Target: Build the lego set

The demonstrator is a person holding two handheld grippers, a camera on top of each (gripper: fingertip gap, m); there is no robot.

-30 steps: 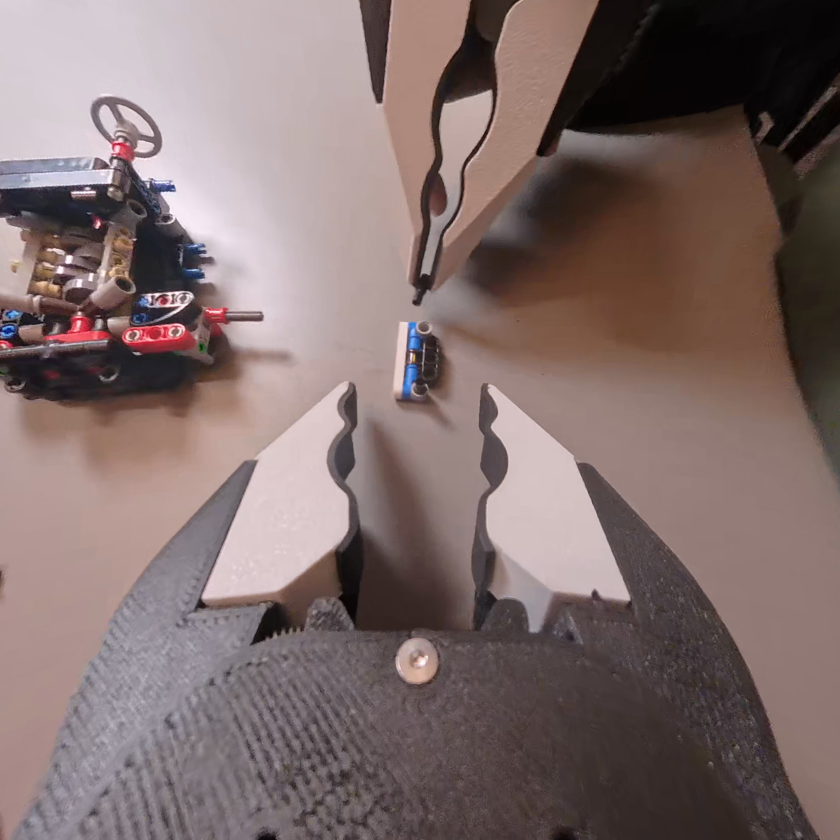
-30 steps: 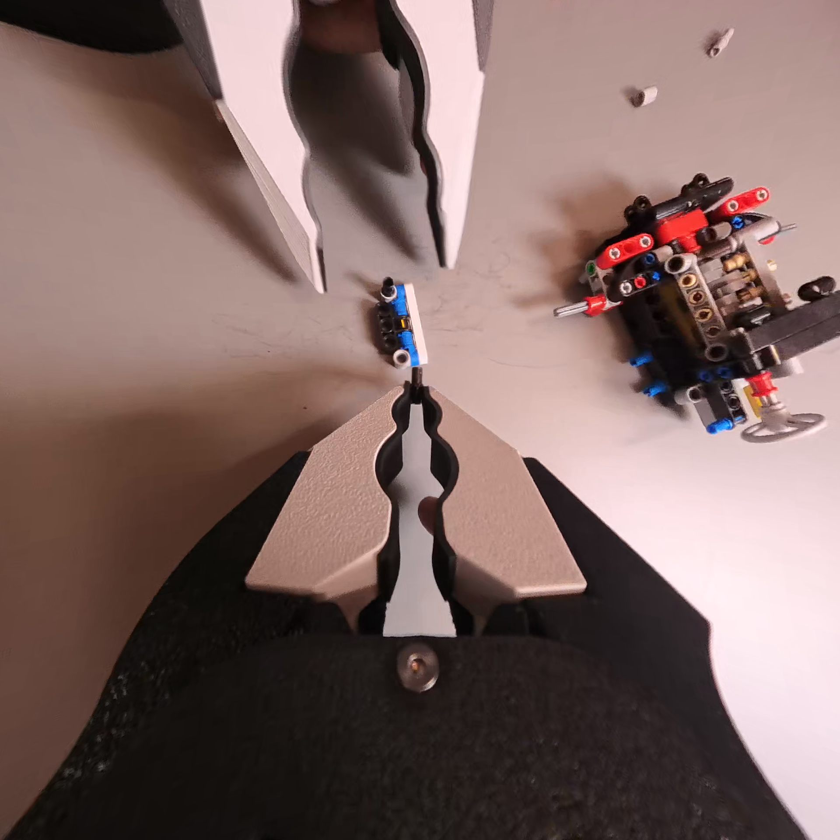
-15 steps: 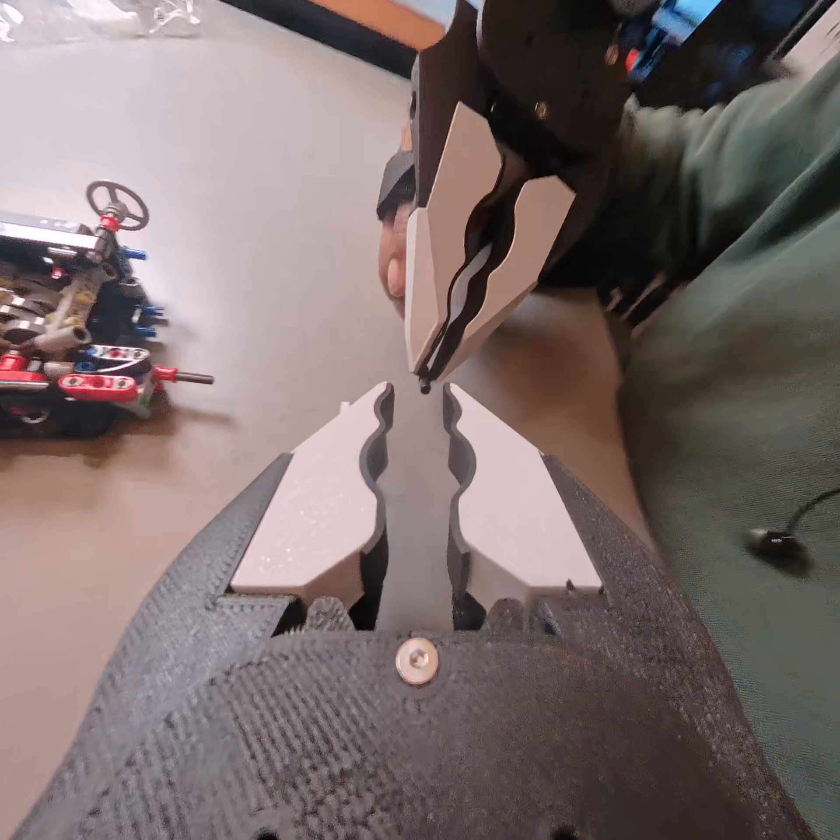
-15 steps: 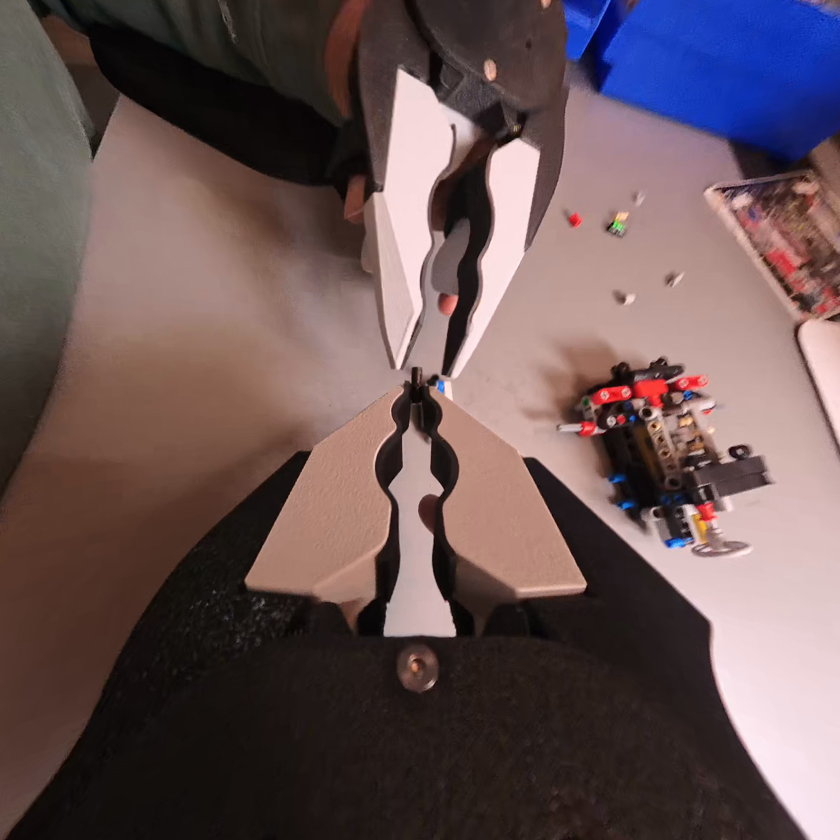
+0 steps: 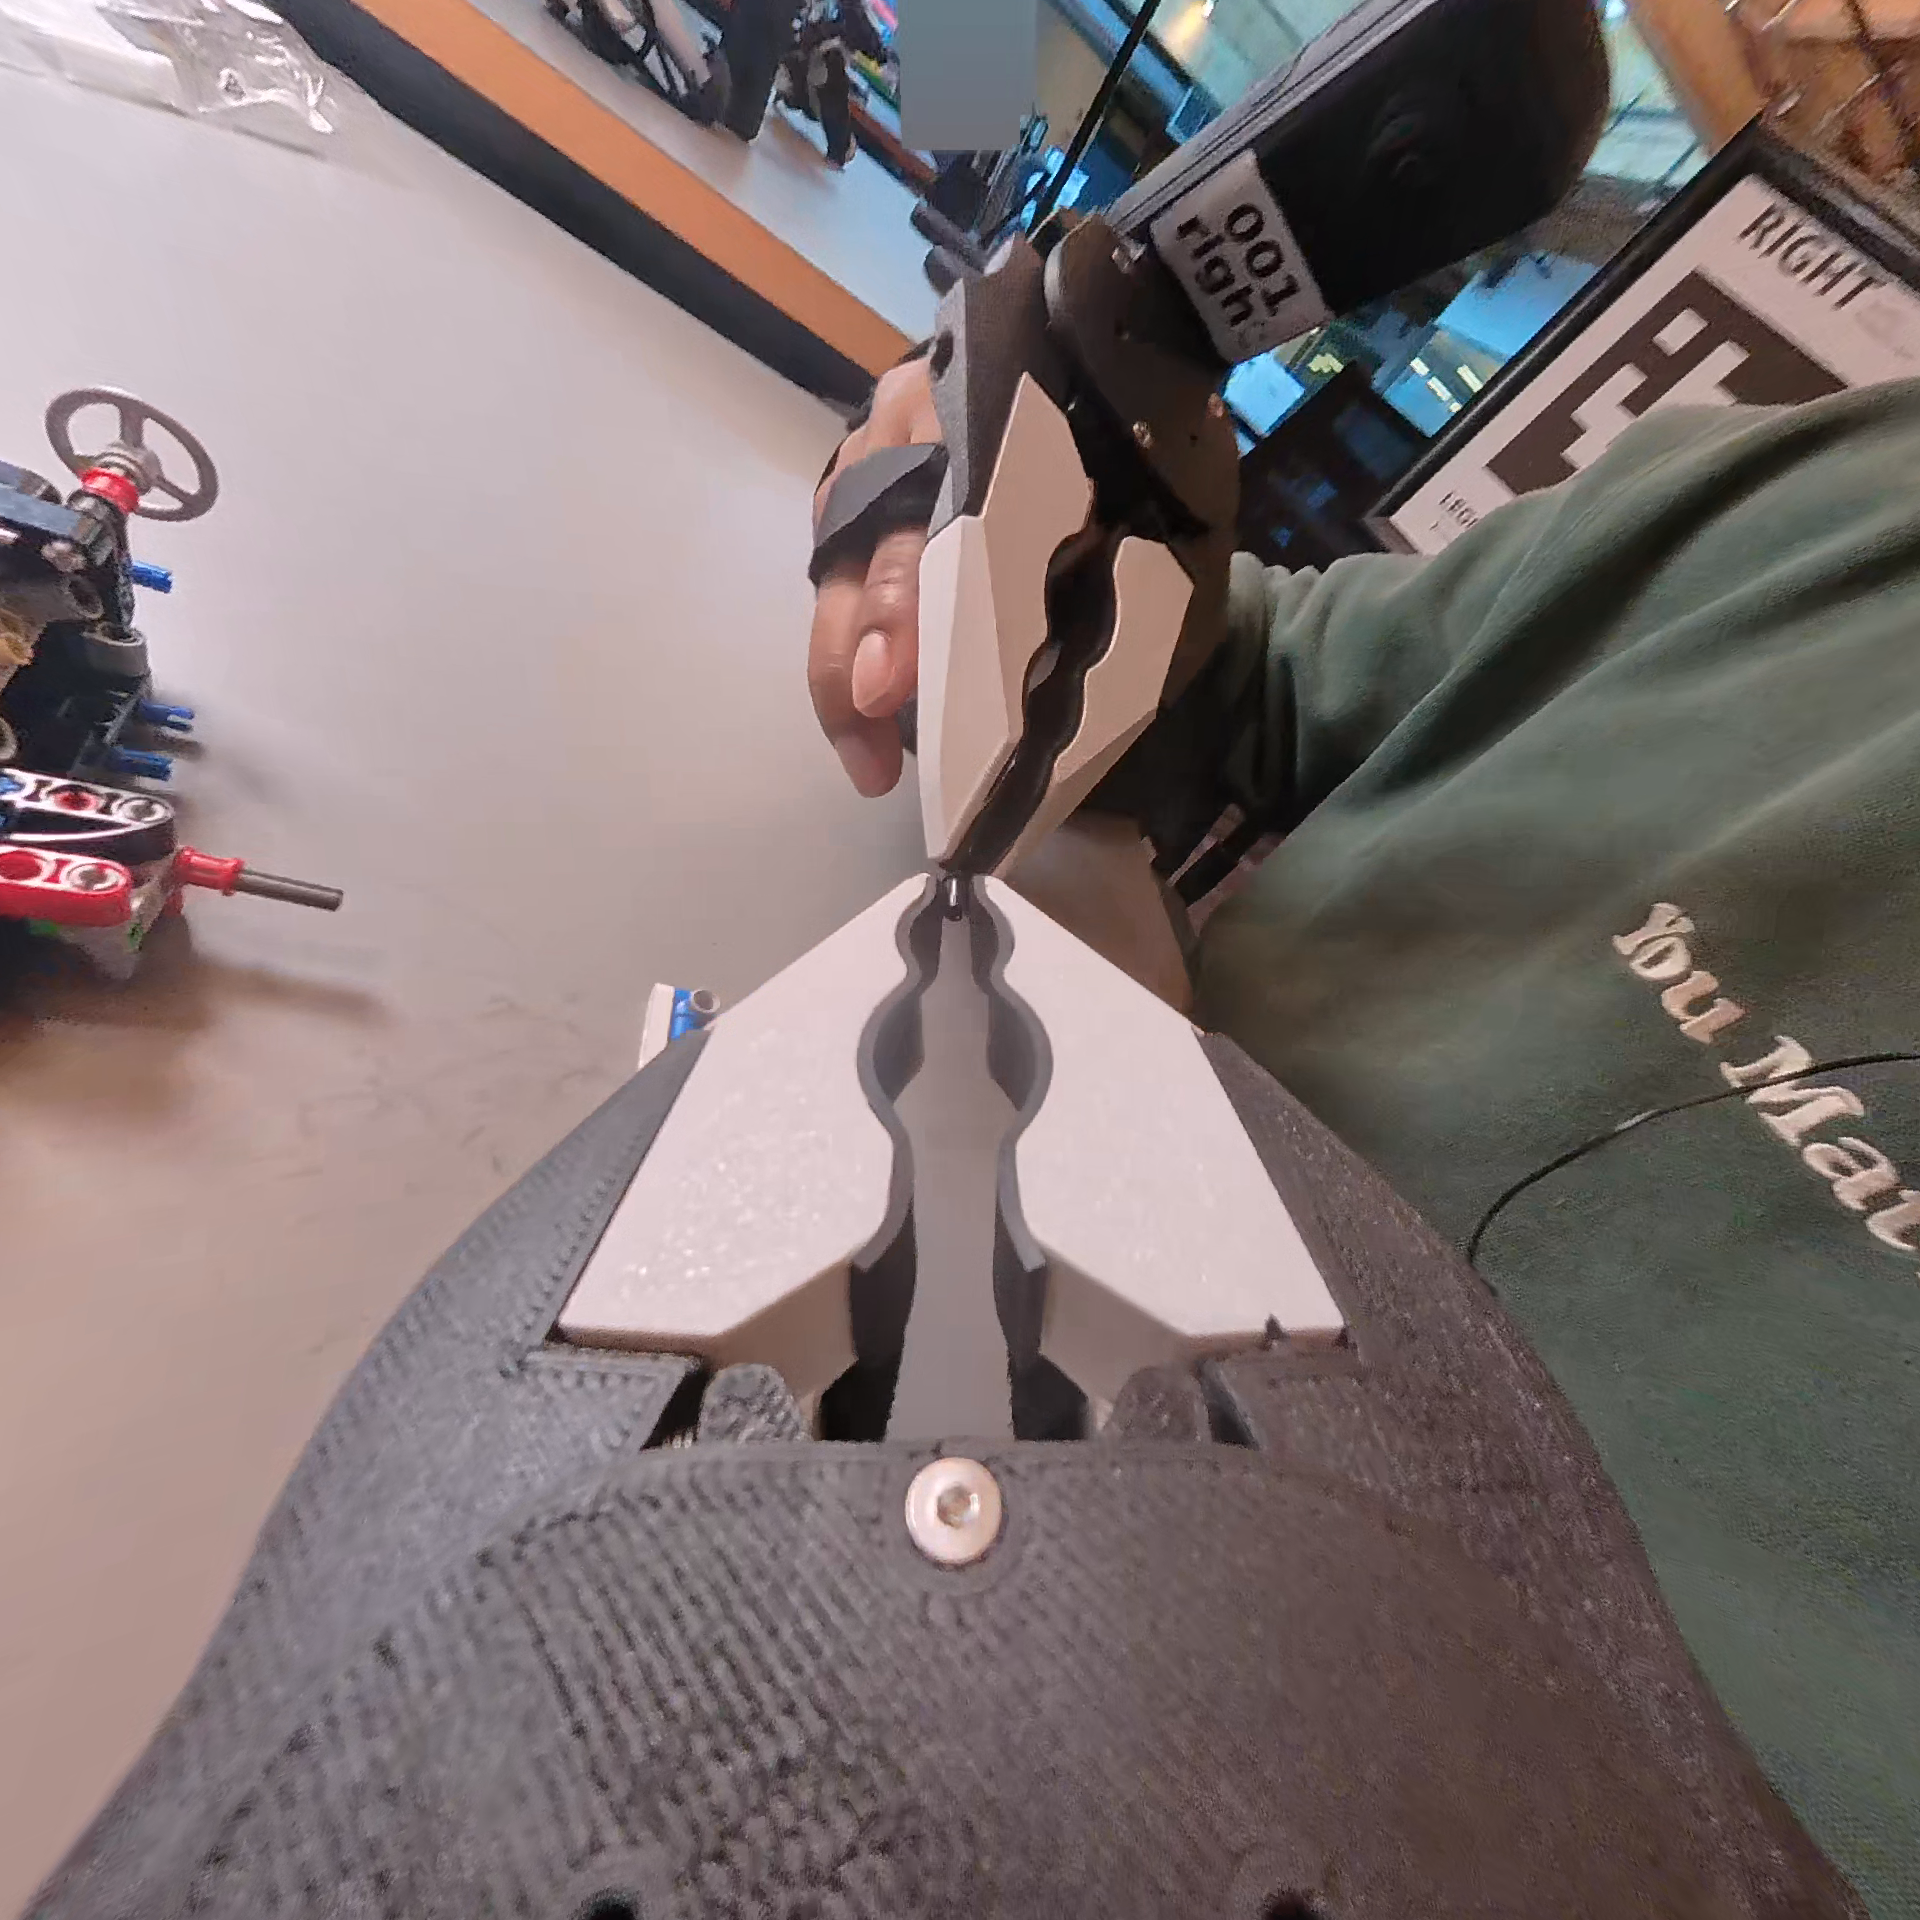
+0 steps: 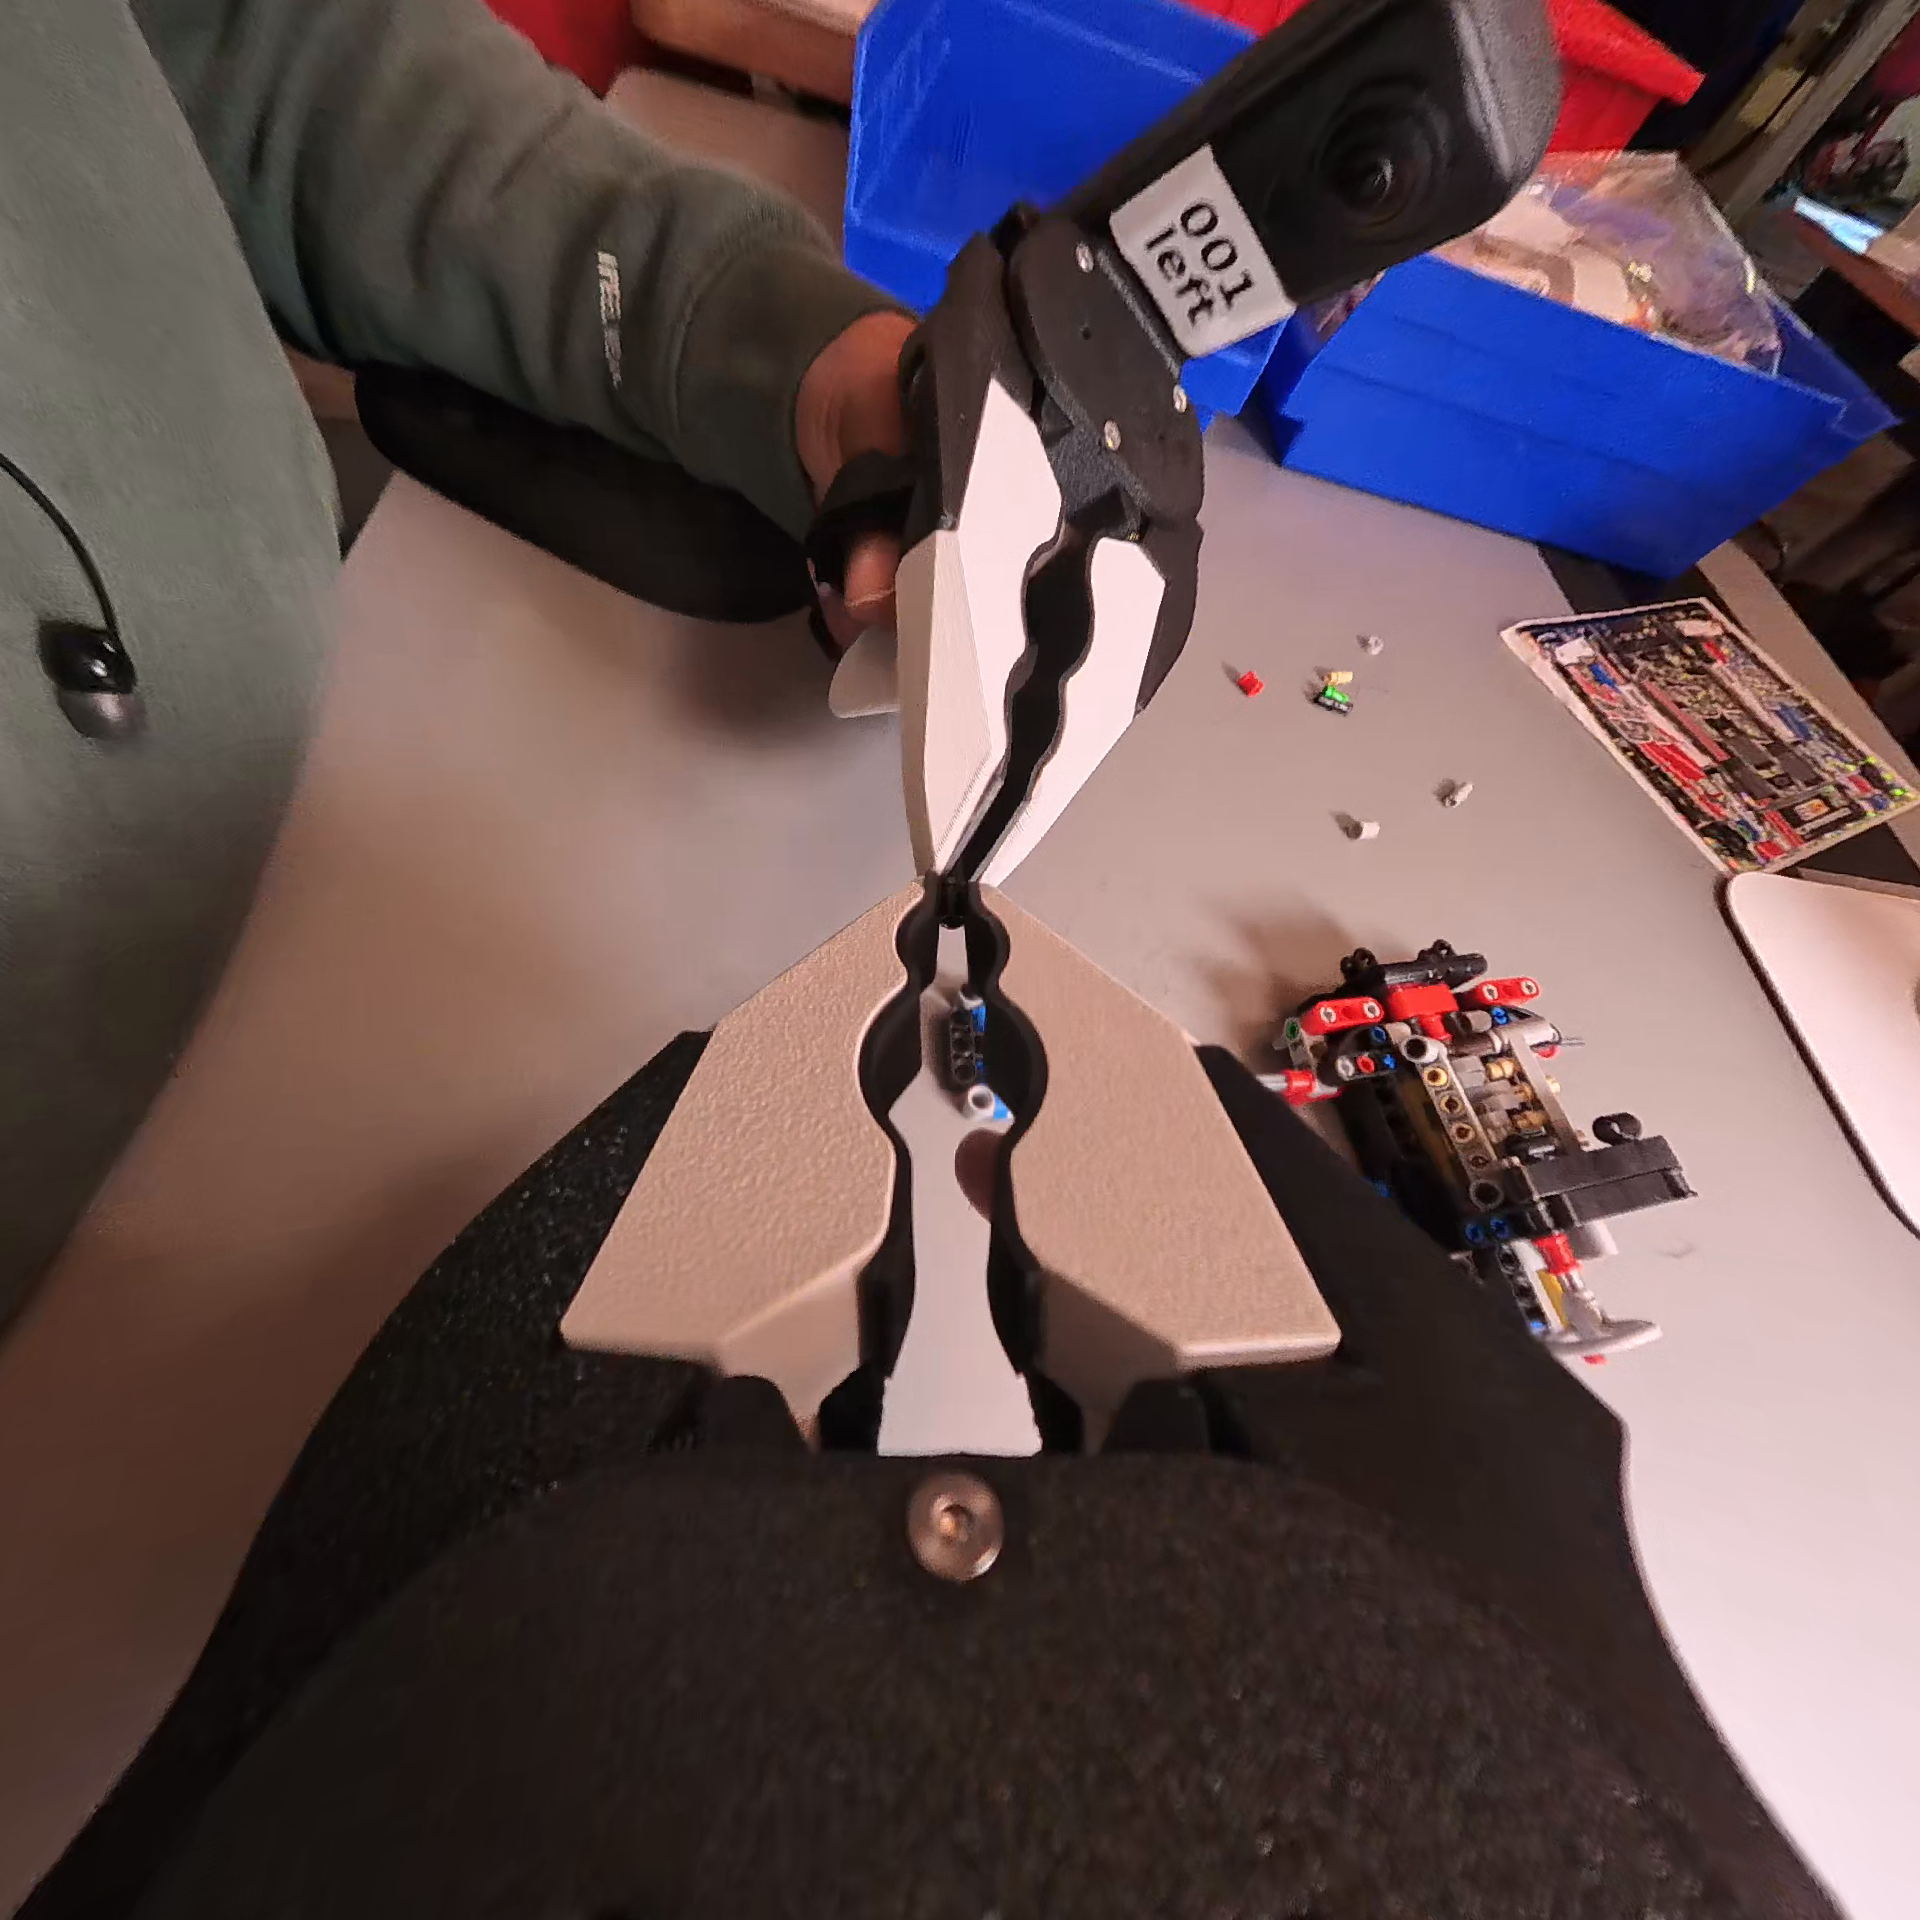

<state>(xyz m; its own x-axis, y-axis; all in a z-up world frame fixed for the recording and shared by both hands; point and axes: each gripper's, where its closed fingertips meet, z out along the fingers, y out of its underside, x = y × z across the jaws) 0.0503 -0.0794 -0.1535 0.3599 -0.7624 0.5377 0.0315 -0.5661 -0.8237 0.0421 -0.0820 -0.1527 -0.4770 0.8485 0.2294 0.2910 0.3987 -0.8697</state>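
Observation:
My right gripper [image 6: 951, 906] is shut on a small black pin [image 6: 950, 902]. My left gripper [image 5: 951, 902] is shut on the other end of the same pin [image 5: 951, 896]. The two grippers meet tip to tip above the table; each shows in the other's view, the right gripper [image 5: 964, 860] and the left gripper [image 6: 954, 875]. A small white, blue and black sub-assembly [image 6: 971, 1049] lies on the table below them, partly hidden in the left wrist view [image 5: 681, 1013]. The partly built lego vehicle [image 6: 1455, 1101] with a grey steering wheel stands apart [image 5: 83, 727].
Blue bins [image 6: 1507, 395] stand at the table's far side. An instruction booklet [image 6: 1704, 727] and several small loose pieces [image 6: 1340, 691] lie beyond the vehicle. A white object [image 6: 1849, 1008] is at the right edge. A person's green sleeve [image 5: 1558, 935] is close by. The grippers are tip to tip, or close to it. Both grippers' tips are roughly 15 cm from the partly built lego vehicle [image 6: 1455, 1101].
Both grippers rose from the table and tilted up. My left gripper went from open to shut on the pin that my right gripper holds. The sub-assembly stayed on the table.

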